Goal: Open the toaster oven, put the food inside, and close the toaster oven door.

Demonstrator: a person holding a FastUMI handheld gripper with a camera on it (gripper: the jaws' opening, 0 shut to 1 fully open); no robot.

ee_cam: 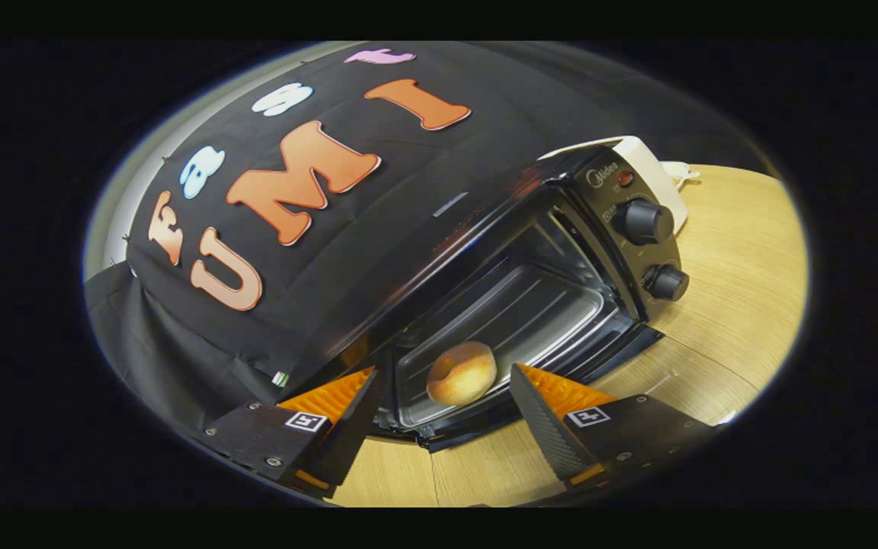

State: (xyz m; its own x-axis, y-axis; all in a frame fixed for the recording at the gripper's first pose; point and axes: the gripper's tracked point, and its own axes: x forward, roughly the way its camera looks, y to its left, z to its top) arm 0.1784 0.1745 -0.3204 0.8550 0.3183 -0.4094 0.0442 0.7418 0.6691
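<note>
On the pale wooden tabletop we saw 1 black toaster oven with its glass door let down flat toward us. We took the opening step as done. Inside the cavity, on what looked like a metal tray near the front lip, lay 1 round golden-brown doughnut-shaped bread, so we judged the food already placed. What remained, as far as we could tell, was to lift the door and shut it.

Our gripper hung just in front of the oven mouth, its 2 fingers spread wide and holding nothing. The bread lay just ahead of them, in the gap between the tips but touching neither finger. The lowered door sat between and just beyond the fingers.

Counting the rest, we found 2 black round knobs on the oven's control panel, one above the other, and 1 small red lamp above them. We also made out 1 white object behind the oven, too hidden for us to identify.
</note>
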